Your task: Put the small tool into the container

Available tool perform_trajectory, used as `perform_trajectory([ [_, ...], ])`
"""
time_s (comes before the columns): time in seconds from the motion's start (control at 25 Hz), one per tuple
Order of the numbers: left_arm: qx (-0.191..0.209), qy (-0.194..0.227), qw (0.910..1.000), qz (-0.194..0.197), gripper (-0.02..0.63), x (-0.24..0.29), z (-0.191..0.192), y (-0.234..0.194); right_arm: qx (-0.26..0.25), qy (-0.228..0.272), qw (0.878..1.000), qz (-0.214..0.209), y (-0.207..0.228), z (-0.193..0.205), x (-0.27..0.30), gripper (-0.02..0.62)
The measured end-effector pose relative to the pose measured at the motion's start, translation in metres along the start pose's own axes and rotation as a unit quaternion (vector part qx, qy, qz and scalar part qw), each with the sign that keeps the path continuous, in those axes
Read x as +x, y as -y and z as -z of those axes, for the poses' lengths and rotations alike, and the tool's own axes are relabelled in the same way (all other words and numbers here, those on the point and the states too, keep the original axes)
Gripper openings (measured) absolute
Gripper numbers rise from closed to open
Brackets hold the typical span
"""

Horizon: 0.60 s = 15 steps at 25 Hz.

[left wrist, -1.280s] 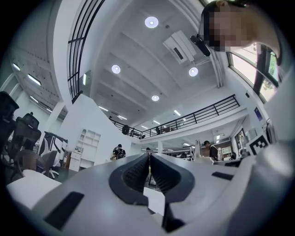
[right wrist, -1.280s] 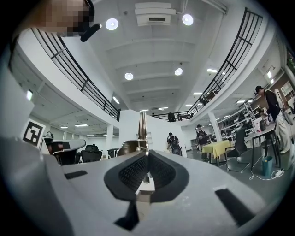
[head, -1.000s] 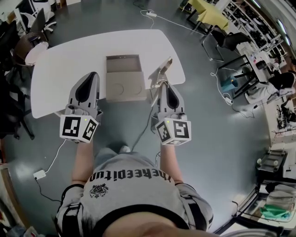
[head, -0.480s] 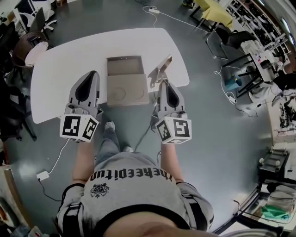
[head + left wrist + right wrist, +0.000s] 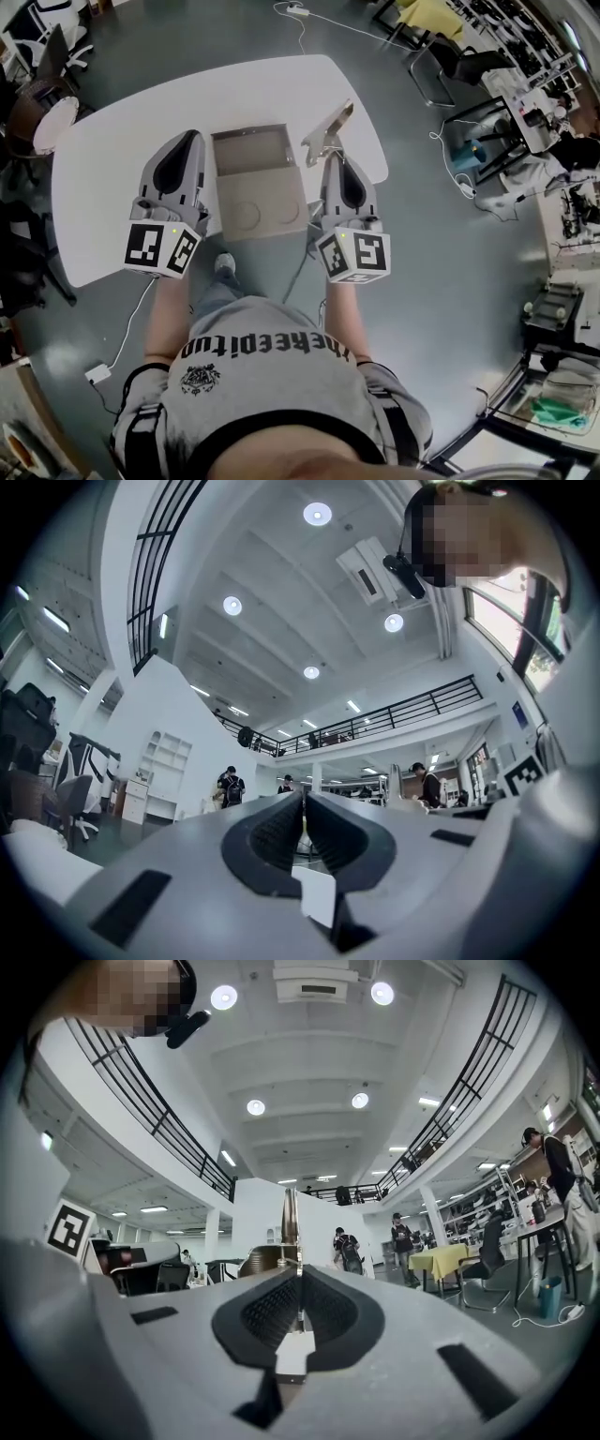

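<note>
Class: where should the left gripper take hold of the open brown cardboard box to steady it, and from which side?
Probably the left wall of the brown cardboard box, from above: it is a thin upright edge, and the shut left gripper is on that side.

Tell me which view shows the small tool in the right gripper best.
The head view: the small tool shows whole, sticking out of the shut right gripper, just right of the container. The right gripper view sees it only edge-on, a thin strip. The left gripper view gives no clear sight of it.
</note>
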<state>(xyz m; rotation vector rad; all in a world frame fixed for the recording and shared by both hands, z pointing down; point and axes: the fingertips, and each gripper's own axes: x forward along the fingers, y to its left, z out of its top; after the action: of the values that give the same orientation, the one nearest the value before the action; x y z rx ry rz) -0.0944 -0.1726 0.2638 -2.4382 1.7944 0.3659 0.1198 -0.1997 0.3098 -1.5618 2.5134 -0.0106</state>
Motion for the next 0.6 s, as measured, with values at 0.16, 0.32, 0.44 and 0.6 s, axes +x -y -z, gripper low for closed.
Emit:
perform_trajectory([
  [0.16,-0.004,-0.004,0.9999,0.015,0.012,0.030,0.009,-0.021,-0.001,-0.005,1.000,0.012,0.003,0.010,0.032,0.006],
  [0.32,-0.009,-0.011,0.9995,0.027,0.012,0.051,0.022,-0.045,-0.004,-0.011,1.000,0.024,0.000,0.024,0.057,0.006],
  [0.44,-0.012,-0.018,0.9990,0.039,0.012,0.067,0.030,-0.060,-0.011,-0.022,0.999,0.030,-0.002,0.035,0.077,0.006],
  [0.6,-0.016,-0.029,0.9979,0.055,0.012,0.086,0.043,-0.061,-0.032,-0.048,0.998,0.036,0.006,0.052,0.090,0.006],
])
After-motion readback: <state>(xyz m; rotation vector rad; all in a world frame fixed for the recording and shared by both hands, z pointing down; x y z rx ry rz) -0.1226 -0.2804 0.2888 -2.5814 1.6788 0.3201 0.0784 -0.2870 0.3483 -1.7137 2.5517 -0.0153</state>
